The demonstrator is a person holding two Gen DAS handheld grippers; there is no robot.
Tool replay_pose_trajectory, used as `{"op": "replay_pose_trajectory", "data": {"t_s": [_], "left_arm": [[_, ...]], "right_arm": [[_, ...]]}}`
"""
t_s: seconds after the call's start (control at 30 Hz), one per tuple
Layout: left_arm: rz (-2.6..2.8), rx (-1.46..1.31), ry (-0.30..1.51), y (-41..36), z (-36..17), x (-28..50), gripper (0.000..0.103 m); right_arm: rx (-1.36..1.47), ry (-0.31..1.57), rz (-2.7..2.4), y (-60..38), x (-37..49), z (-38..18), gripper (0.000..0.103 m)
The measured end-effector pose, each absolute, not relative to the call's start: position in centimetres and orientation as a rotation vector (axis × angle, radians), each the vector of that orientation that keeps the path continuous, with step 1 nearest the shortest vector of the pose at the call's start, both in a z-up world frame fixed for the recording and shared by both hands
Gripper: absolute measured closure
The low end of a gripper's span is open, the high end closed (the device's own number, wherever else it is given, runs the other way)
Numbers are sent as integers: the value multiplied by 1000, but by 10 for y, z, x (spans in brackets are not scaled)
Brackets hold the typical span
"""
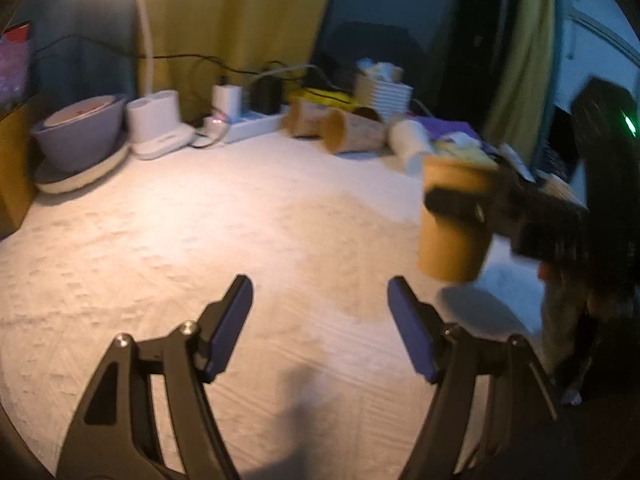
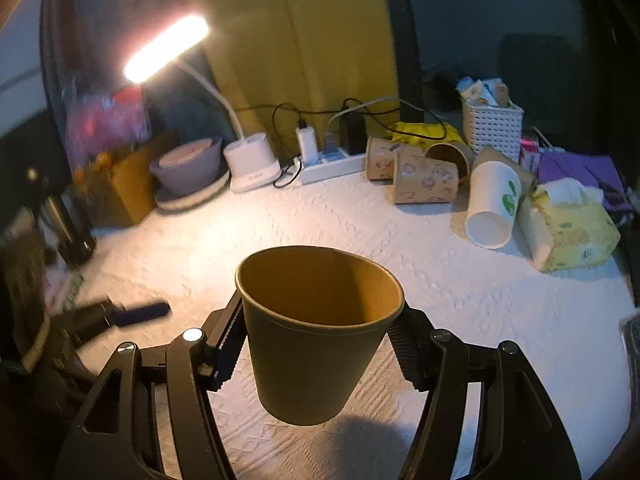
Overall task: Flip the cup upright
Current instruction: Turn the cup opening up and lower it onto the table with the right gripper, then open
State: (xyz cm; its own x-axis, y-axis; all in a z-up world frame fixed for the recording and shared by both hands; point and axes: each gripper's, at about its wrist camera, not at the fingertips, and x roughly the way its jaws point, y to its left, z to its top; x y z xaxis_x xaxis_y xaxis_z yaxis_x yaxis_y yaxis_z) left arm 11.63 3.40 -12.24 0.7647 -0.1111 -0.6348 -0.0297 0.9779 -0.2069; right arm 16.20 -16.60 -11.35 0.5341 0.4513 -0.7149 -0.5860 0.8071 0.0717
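Pinching brown cup point(image 2: 318, 332) mouth-up above table point(image 2: 500, 312), right gripper point(image 2: 316, 344), left gripper point(image 1: 320, 320) spread, empty

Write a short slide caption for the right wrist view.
Right gripper holds a brown paper cup mouth-up above the white table.

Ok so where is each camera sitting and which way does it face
Left wrist: on the left gripper, facing across the white table; its open fingers show, the right gripper beside.
Right wrist: on the right gripper, facing the lamp; its fingers clamp the brown cup.
Shared: the cup, lamp, cups lying down.
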Motion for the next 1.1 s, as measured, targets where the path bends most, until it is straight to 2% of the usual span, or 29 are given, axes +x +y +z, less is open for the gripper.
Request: {"op": "replay_pose_trajectory", "data": {"t_s": [0.4,0.47,0.53,1.1], "left_arm": [[84,-292,708,65,-133,109,32],[86,-299,710,66,-134,110,29],[86,-302,706,66,-135,108,23],[81,-274,684,49,-132,87,21]], "right_arm": [[-385,758,640,-128,140,-138,36],[-400,759,639,-128,137,-140,36],[-406,763,635,-130,135,-142,36],[-387,801,605,-148,113,-143,34]]}}
